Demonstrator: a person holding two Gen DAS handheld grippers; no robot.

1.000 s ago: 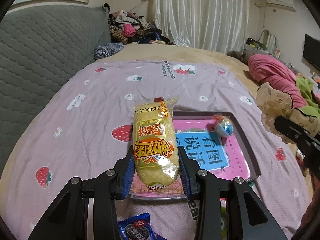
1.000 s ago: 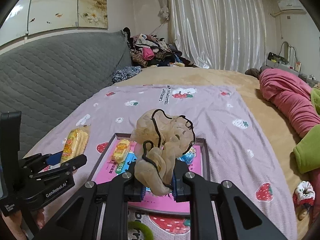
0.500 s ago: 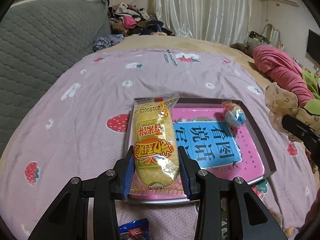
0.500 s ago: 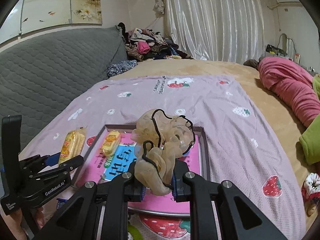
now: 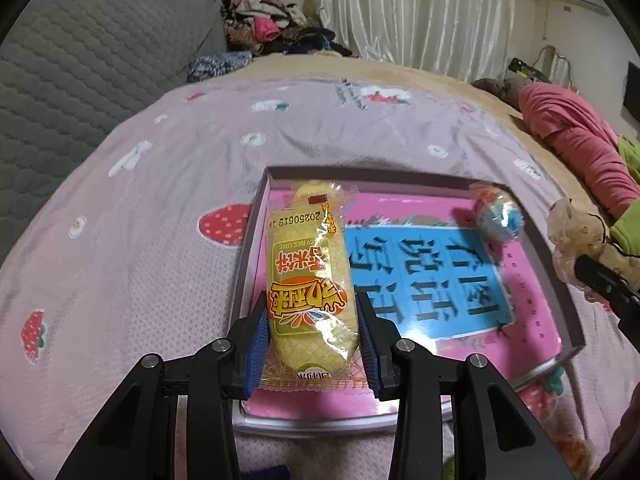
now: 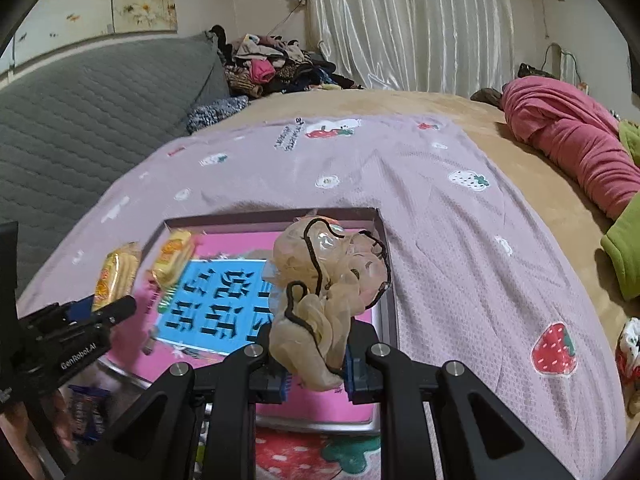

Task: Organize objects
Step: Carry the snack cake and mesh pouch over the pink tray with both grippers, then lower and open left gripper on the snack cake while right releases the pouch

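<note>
My left gripper [image 5: 312,320] is shut on a yellow snack packet [image 5: 310,276], held over the left end of a pink tray [image 5: 360,172] with a blue label. A second yellow packet [image 6: 174,256] lies in the tray's left part, and a wrapped ball-shaped sweet [image 5: 500,216] sits at its far right corner. My right gripper [image 6: 316,360] is shut on a beige scrunchie with black trim [image 6: 328,280], above the tray's [image 6: 272,216] right side. The left gripper [image 6: 112,308] shows at the left of the right wrist view, its packet [image 6: 114,276] sticking up.
The tray lies on a lilac strawberry-print blanket [image 5: 160,240] on a bed. A blue snack packet [image 6: 86,412] lies near the front left. Grey padded headboard [image 5: 80,80] at left, a pink bundle [image 6: 572,140] and green cloth [image 6: 624,248] at right, a clothes pile [image 6: 272,68] at the back.
Both grippers have sunk toward the tray, each with its load still held. The tray looks nearer and larger in both views.
</note>
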